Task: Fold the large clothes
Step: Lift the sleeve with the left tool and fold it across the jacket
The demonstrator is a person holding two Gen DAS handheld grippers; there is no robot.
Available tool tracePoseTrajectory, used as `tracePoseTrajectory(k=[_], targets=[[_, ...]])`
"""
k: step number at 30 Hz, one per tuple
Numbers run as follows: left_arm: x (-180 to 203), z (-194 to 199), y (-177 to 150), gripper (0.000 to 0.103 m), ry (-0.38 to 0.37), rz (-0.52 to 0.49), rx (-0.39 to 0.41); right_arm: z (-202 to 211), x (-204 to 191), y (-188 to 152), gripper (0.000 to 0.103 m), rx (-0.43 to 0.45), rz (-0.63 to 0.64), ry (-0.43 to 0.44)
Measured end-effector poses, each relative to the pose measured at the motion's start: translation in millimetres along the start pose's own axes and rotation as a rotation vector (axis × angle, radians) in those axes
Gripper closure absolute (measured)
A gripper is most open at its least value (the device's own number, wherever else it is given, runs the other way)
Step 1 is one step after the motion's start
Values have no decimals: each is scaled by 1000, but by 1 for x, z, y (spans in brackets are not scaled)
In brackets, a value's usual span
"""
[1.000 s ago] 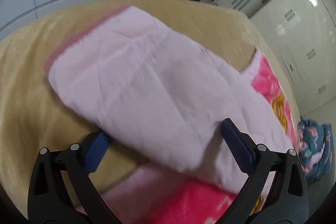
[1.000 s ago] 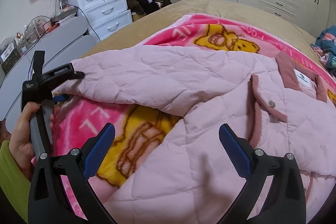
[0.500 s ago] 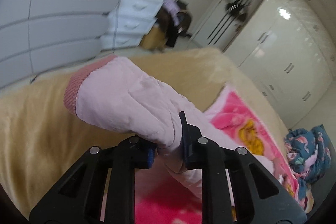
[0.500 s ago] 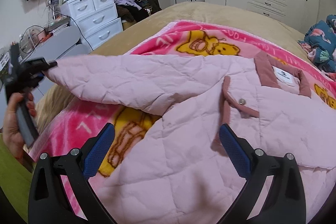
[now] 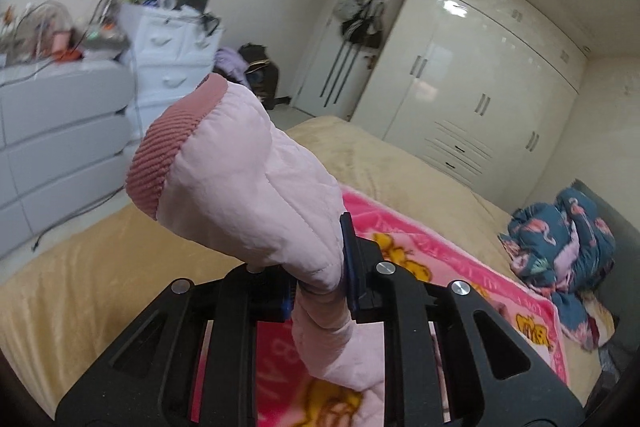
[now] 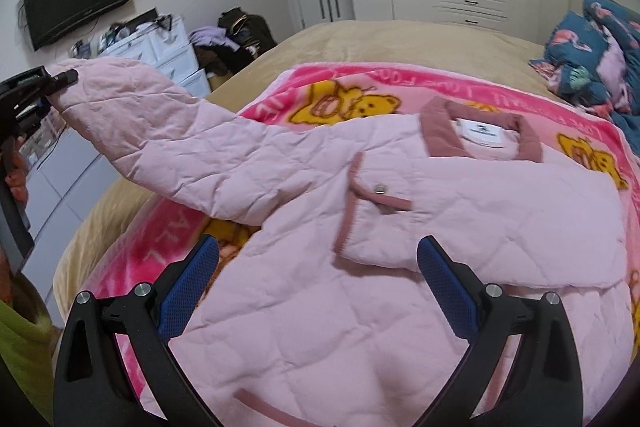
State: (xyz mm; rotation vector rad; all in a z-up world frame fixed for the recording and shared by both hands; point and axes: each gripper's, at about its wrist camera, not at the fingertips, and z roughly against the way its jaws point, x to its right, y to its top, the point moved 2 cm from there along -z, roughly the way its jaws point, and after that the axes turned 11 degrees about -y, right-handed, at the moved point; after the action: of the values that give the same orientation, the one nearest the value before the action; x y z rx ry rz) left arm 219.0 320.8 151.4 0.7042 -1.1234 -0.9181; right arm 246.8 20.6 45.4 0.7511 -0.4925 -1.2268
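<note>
A pink quilted jacket (image 6: 400, 227) was seen spread face up on a pink cartoon-bear blanket (image 6: 320, 99) over a tan bedspread (image 6: 400, 35), its collar (image 6: 480, 139) toward the far side of the bed. One sleeve (image 6: 160, 131) was held raised off the bed at the left, pinched just below its ribbed cuff (image 5: 168, 147) between the pressed-together jaws of the left gripper (image 5: 320, 287). The jaws of the right gripper (image 6: 316, 283) were spread wide above the near part of the jacket body, with nothing gripped between them.

The jacket was judged to be light and soft, padded enough to hold some shape: the cuff end stood up beyond the pads in the left wrist view, while the lifted sleeve sagged toward the shoulder. The smooth shell was thought likely to slide in a shallow pinch, so a hold taken at a stitched edge, such as the cuff, the piped front placket (image 6: 352, 203) or the hem, was judged the surest. The snap button (image 6: 380, 190) on the front appeared the only hard part.

As for containers, a white chest of drawers (image 5: 172, 63) stood at the far left with its drawers closed and clutter on top; its contents could not be told. The white wardrobe (image 5: 472, 99) along the far wall was likewise shut. A dark flamingo-print bundle (image 5: 560, 239) lay at the right edge of the bed.
</note>
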Motion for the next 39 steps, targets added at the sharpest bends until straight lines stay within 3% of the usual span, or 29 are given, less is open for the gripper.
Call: tracePoseTrajectory(k=[17,34,39], targets=[[131,-9,-19,92,-113,-177,-44,52,138,-39,4,20,-272,-99],[247,-42,-73,92,-230,-315,-121,73,221,-70,4,36,-422,-128],[280,-52,-98,92,-272,-354,-155,78,244,-78,4,38,-439,-177]])
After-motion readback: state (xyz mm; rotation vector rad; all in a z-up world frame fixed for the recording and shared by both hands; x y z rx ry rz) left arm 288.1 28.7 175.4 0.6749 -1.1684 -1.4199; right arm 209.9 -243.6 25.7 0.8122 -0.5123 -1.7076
